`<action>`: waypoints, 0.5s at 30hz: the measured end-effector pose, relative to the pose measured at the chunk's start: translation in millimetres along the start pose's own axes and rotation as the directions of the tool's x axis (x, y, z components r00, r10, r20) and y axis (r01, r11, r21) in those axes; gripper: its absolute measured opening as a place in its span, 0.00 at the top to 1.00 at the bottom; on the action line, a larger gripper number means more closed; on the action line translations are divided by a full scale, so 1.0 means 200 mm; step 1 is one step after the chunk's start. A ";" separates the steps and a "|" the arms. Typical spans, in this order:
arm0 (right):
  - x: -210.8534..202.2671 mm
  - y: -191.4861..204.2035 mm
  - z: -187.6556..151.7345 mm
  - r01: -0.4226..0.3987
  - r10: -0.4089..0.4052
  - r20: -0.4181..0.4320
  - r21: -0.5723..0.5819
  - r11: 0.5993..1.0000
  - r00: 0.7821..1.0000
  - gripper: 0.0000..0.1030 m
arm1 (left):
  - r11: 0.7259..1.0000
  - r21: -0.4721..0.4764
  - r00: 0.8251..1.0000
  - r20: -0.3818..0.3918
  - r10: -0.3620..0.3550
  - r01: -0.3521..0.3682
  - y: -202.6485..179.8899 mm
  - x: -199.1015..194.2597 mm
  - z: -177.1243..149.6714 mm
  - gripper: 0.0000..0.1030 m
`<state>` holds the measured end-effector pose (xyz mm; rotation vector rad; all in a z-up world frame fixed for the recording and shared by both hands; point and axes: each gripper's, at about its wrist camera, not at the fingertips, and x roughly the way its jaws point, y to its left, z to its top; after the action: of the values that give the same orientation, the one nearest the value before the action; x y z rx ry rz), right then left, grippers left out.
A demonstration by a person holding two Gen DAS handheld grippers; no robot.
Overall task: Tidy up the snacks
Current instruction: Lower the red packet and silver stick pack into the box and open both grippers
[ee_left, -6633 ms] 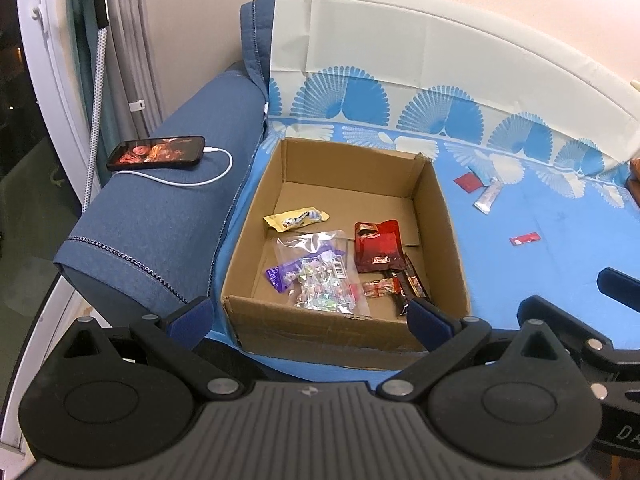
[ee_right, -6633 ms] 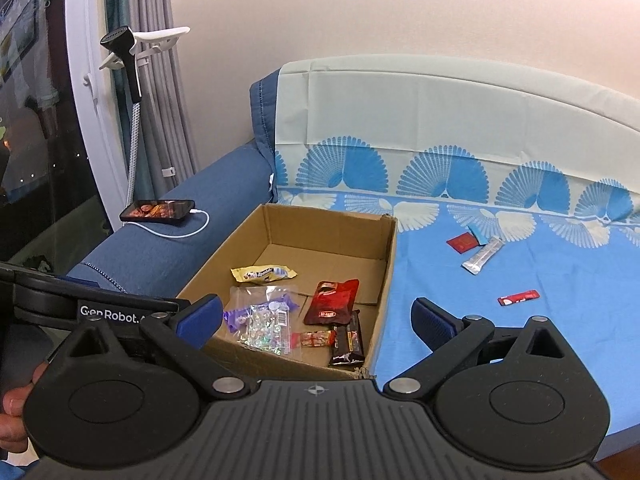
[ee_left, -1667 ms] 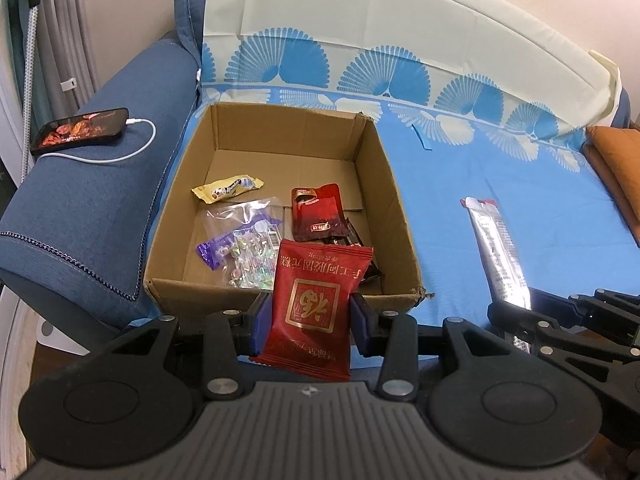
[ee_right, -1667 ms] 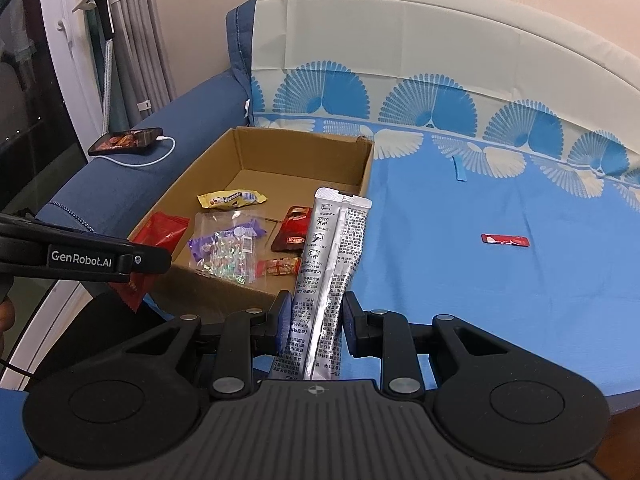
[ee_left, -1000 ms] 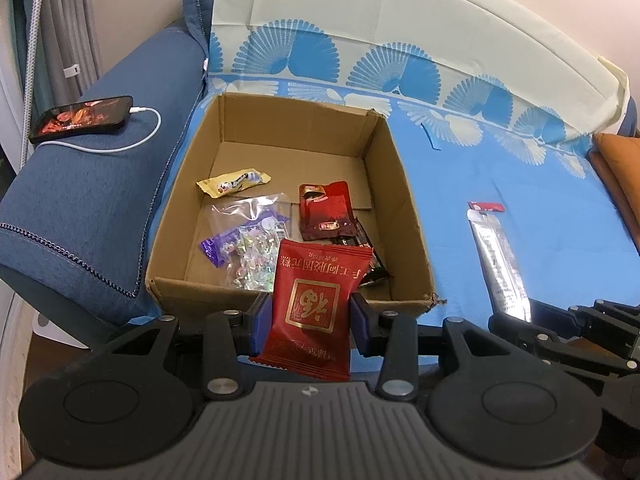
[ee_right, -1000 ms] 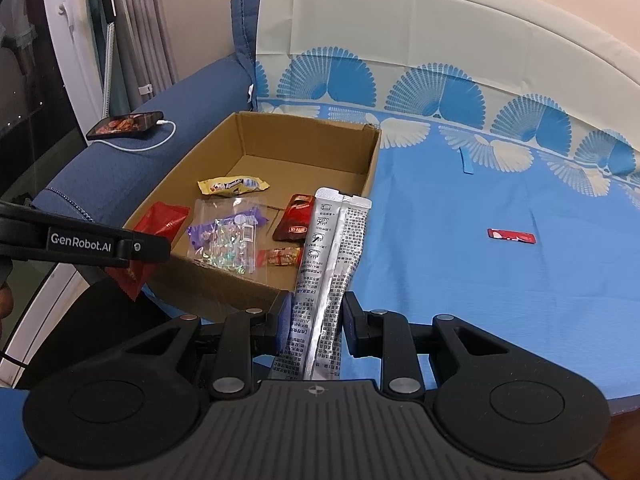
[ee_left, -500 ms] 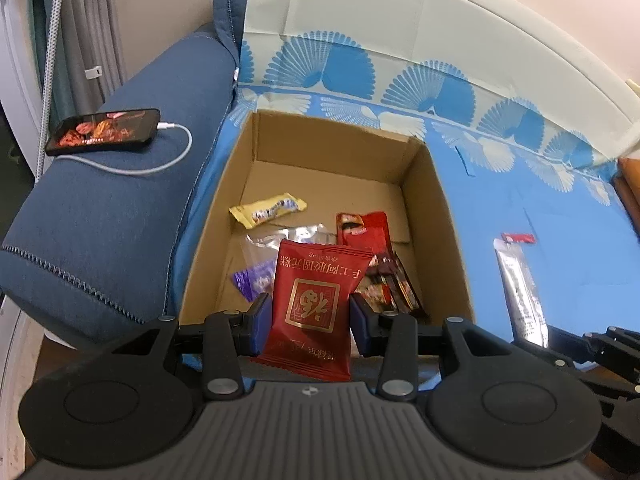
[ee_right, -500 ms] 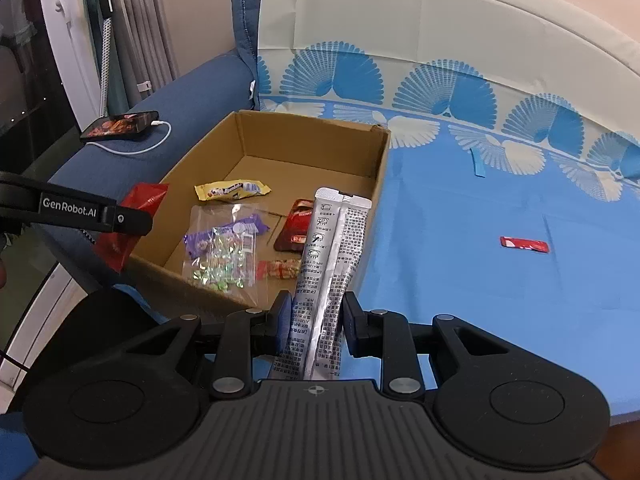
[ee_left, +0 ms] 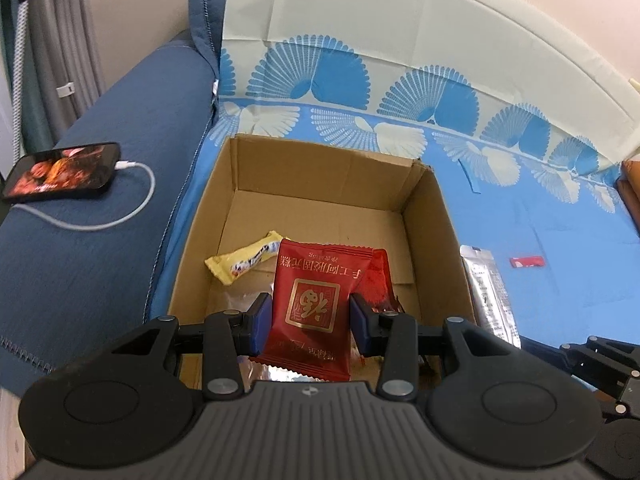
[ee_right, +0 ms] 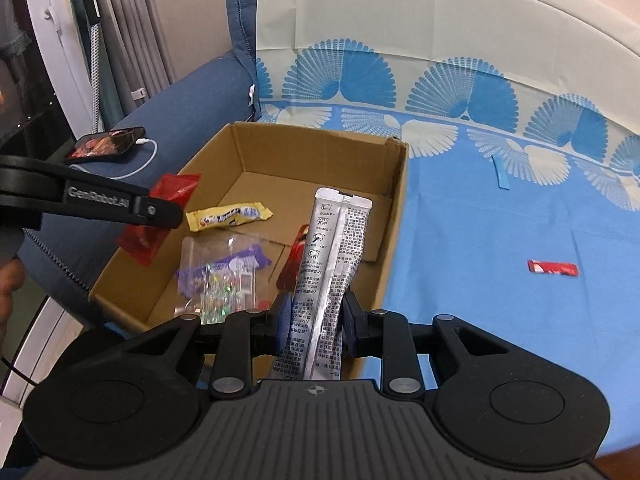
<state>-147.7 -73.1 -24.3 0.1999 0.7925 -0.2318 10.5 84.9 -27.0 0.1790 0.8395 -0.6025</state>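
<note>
An open cardboard box (ee_left: 430,216) stands on the blue sofa cover; it also shows in the right wrist view (ee_right: 394,208). My left gripper (ee_left: 310,322) is shut on a red snack packet (ee_left: 316,304) and holds it over the box's near edge. From the right wrist view the packet (ee_right: 160,216) hangs above the box's left wall. My right gripper (ee_right: 314,326) is shut on a silver sachet (ee_right: 330,264) over the box's near right corner. In the box lie a yellow bar (ee_right: 228,216), a clear candy bag (ee_right: 224,280) and a dark red packet (ee_right: 294,264).
A small red wrapper (ee_right: 554,268) lies on the blue cover to the right of the box. A phone (ee_left: 60,172) with a white charging cable (ee_left: 120,212) rests on the sofa armrest to the left. Curtains and a stand are at far left.
Both grippers moved forward toward the box. The red packet went from before the box's front wall to above its inside. The silver sachet came over the near right corner.
</note>
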 end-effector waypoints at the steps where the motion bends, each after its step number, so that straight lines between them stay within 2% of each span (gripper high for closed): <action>1: 0.03 0.00 0.02 -0.002 0.002 -0.001 0.001 1.000 1.000 0.72 | 1.000 0.003 1.000 -0.002 0.002 -0.002 0.00 0.03 0.02 0.55; 15: 0.42 -0.06 0.16 -0.012 0.013 -0.050 0.034 0.999 0.999 0.71 | 0.998 0.041 0.996 -0.072 0.043 -0.040 0.04 0.44 0.16 0.55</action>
<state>-72.4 -104.3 -64.5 0.2431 0.8369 -0.2292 81.8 41.1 -72.0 0.2554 0.8928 -0.5766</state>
